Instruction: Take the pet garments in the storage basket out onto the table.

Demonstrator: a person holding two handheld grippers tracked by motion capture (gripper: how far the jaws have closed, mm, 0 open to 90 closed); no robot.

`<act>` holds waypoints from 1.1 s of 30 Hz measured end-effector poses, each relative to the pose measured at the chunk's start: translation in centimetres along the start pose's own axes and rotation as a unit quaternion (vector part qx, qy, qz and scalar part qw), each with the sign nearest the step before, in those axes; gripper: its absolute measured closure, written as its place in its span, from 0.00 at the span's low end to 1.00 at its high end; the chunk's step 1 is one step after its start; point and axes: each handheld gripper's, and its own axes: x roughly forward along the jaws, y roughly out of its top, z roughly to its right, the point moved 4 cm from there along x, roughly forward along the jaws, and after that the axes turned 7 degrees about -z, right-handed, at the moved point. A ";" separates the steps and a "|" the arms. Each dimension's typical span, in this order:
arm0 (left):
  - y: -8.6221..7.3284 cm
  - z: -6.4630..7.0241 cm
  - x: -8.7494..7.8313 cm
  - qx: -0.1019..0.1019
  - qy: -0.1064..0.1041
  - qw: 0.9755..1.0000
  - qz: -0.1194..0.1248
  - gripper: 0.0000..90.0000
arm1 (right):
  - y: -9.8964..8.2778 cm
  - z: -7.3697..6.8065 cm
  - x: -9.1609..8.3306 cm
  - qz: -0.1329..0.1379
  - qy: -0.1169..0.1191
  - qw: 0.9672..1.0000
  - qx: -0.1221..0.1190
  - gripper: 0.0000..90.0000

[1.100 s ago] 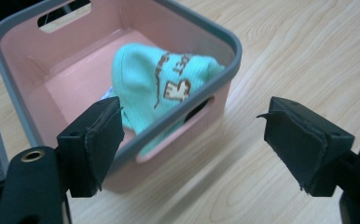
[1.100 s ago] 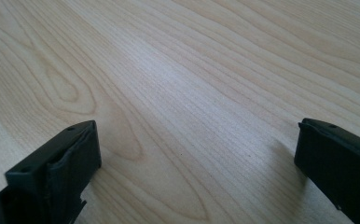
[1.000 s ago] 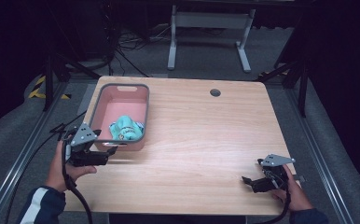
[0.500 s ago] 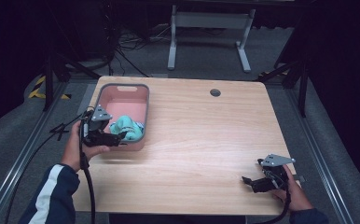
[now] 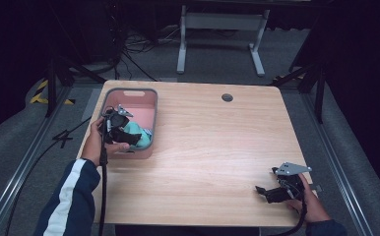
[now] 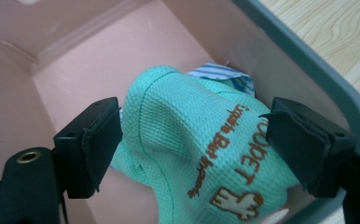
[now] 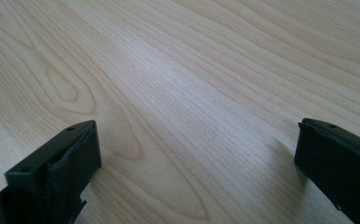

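Observation:
A pink bin (image 5: 129,92) with a grey rim stands at the table's left edge. A mint green cloth (image 5: 142,132) with brown lettering lies bunched in its near end. My left gripper (image 5: 130,137) reaches down into the bin. In the left gripper view the green cloth (image 6: 169,121) bulges between the two spread jaws of the left gripper (image 6: 192,135), which stands open. A striped blue and white cloth (image 6: 220,73) peeks out behind the green one. My right gripper (image 5: 263,192) rests open at the table's front right, and in the right gripper view the right gripper (image 7: 197,158) has bare wood between its jaws.
The wooden table (image 5: 217,142) has a round cable hole (image 5: 227,97) near its far edge. The bin's far half shows its bare pink floor (image 6: 99,60). A cable trails from the left gripper over the table's left edge. Dark floor and a metal stand lie beyond the table.
My left hand has moved from the table's left front edge to the right and away, over the bin's rim and down onto the green cloth. The right gripper has kept still.

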 end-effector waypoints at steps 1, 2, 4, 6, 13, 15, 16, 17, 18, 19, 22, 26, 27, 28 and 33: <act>0.1 -0.1 0.1 0.002 0.002 1.000 -0.004 0.21 | 0.0 0.0 0.0 0.000 0.000 1.000 0.000 0.01; 0.3 -0.1 0.3 -0.001 0.001 1.000 -0.006 0.21 | 0.0 0.0 0.0 0.000 0.000 1.000 0.000 0.01; 0.4 0.0 0.6 0.000 0.004 1.000 -0.016 0.21 | 0.0 0.0 0.0 0.000 0.000 1.000 0.000 0.01; 0.6 0.2 1.0 -0.008 0.002 1.000 -0.026 0.21 | 0.0 0.0 0.0 0.000 0.000 1.000 0.000 0.01; 0.7 0.4 1.6 -0.020 0.025 0.998 -0.058 0.26 | 0.0 0.0 0.0 0.000 0.000 1.000 0.000 0.01; 0.5 0.2 1.9 -0.026 0.027 0.997 -0.072 0.26 | 0.0 0.0 0.0 0.000 0.000 1.000 0.000 0.01; 0.4 0.1 2.1 -0.034 0.028 0.996 -0.077 0.26 | 0.0 0.0 0.0 0.000 0.000 1.000 0.000 0.01; 0.4 0.0 2.2 -0.036 0.026 0.996 -0.083 0.25 | 0.0 0.0 0.0 0.000 0.000 1.000 0.000 0.01; 0.3 -0.1 2.3 -0.037 0.022 0.996 -0.082 0.25 | 0.0 0.0 0.0 0.000 0.000 1.000 0.000 0.01; 0.3 -0.1 2.3 -0.039 0.015 0.996 -0.085 0.27 | 0.0 0.0 0.0 0.000 0.000 1.000 0.000 0.01; 0.2 0.0 2.5 -0.042 -0.003 0.995 -0.086 0.41 | 0.0 0.0 0.0 0.000 0.000 1.000 0.000 0.01; 0.2 -0.1 2.5 -0.048 -0.018 0.995 -0.088 0.60 | 0.0 0.0 0.0 0.000 0.000 1.000 0.000 0.01; 0.2 -0.1 2.5 -0.039 -0.022 0.995 -0.086 0.60 | 0.0 0.0 0.0 0.000 0.000 1.000 0.000 0.01; 0.2 0.0 2.5 -0.036 -0.024 0.995 -0.085 0.66 | 0.0 0.0 0.0 0.000 0.000 1.000 0.000 0.01; 0.5 0.2 2.1 -0.008 -0.020 0.997 -0.077 0.84 | 0.0 0.0 0.0 0.000 0.000 1.000 0.000 0.01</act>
